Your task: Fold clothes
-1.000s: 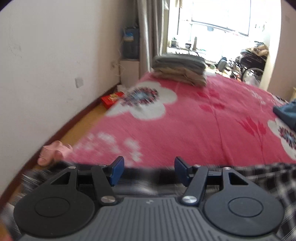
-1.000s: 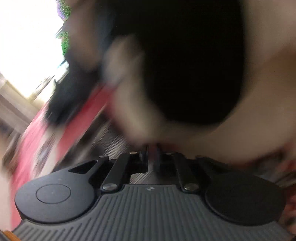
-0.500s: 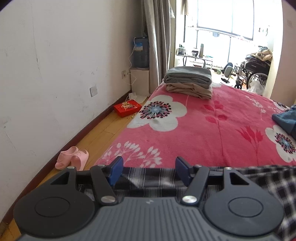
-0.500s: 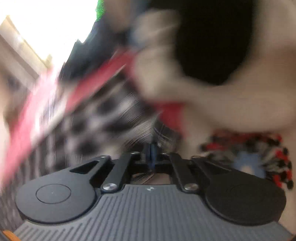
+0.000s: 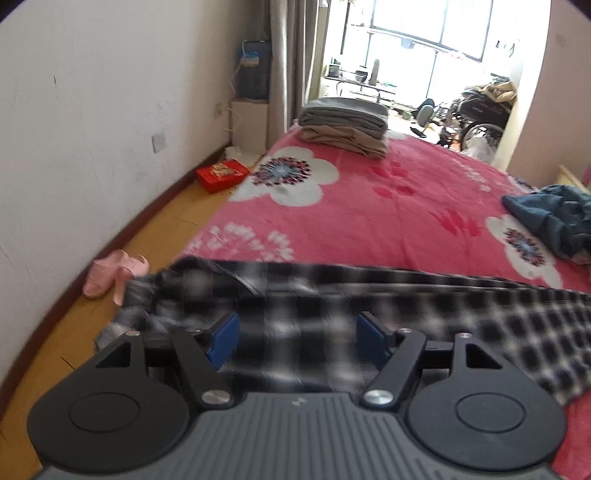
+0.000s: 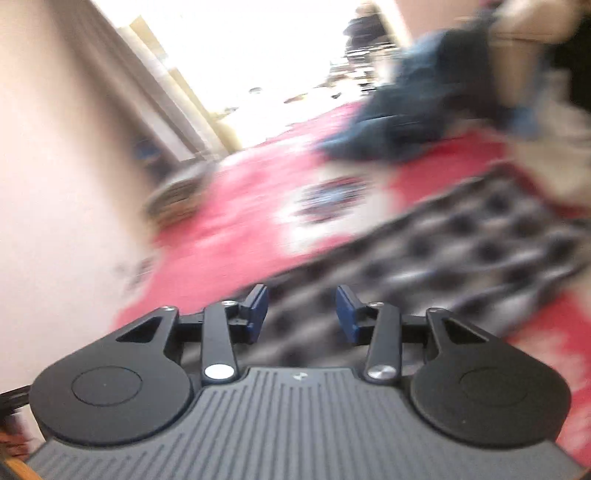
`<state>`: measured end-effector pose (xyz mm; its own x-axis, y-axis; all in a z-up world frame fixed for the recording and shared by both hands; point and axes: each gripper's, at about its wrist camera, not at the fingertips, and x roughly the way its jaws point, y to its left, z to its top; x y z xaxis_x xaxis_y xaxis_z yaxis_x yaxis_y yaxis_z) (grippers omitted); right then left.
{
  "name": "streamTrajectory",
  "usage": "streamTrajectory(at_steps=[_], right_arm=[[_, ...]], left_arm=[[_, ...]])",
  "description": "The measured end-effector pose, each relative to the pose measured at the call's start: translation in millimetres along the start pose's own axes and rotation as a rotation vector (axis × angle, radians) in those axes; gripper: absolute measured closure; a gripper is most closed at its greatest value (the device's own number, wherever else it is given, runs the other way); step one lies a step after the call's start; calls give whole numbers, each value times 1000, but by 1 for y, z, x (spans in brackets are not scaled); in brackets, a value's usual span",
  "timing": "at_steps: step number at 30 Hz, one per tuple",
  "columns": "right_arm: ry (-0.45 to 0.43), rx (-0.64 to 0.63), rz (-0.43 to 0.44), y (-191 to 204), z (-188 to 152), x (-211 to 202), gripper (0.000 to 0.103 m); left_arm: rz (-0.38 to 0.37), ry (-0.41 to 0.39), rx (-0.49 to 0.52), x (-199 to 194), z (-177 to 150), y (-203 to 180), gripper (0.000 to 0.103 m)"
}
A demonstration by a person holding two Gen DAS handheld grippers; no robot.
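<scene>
With the checked shirt [image 5: 332, 295] spread across the pink blanket [image 5: 369, 206], my left gripper [image 5: 297, 334] and right gripper [image 6: 301, 308] both hover spread, holding nothing; mid-fold probably, next needs an edge pinched.

A big bed [image 5: 388, 206] fills the room. It has a pink blanket [image 5: 369, 229] with white flowers on it. A white wall [image 5: 92, 122] runs along the left side, with a small switch plate [image 5: 159, 142] on it. The floor [image 5: 147, 251] beside the bed is yellow wood. A red box [image 5: 221, 175] and pink slippers [image 5: 112, 271] sit on the floor. A grey curtain [image 5: 291, 59] hangs at the far end. Past it, bright light comes in through a big window [image 5: 428, 26]. A wheelchair [image 5: 480, 122] stands over there too.
</scene>
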<state>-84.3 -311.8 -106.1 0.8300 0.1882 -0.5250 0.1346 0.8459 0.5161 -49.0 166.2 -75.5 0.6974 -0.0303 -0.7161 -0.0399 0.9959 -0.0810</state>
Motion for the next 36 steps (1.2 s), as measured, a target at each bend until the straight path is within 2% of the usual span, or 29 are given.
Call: streamTrajectory(at_steps=[4, 8, 13, 17, 20, 22, 26, 30, 36], right_arm=[[19, -26, 123, 75, -18, 10, 56], [64, -55, 219, 126, -30, 15, 51], [149, -95, 251, 177, -57, 15, 47], [203, -157, 238, 201, -76, 12, 42], [203, -179, 224, 209, -83, 8, 28], [185, -189, 205, 214, -85, 5, 13], [122, -224, 143, 225, -88, -3, 3], [85, -245, 133, 233, -91, -10, 1], [112, -214, 60, 239, -91, -8, 1]], left_arm=[[-26, 3, -32, -14, -12, 2, 26], [-27, 10, -91, -27, -23, 16, 25], [-14, 28, -151, -38, -34, 37, 24], [-7, 34, -192, -46, -40, 51, 24], [-6, 33, -212, -50, -44, 58, 24], [-7, 33, -223, -51, -45, 61, 24], [-10, 29, -234, -54, -49, 63, 23], [-11, 27, -244, -56, -51, 66, 21], [-7, 29, -254, -58, -54, 70, 20]])
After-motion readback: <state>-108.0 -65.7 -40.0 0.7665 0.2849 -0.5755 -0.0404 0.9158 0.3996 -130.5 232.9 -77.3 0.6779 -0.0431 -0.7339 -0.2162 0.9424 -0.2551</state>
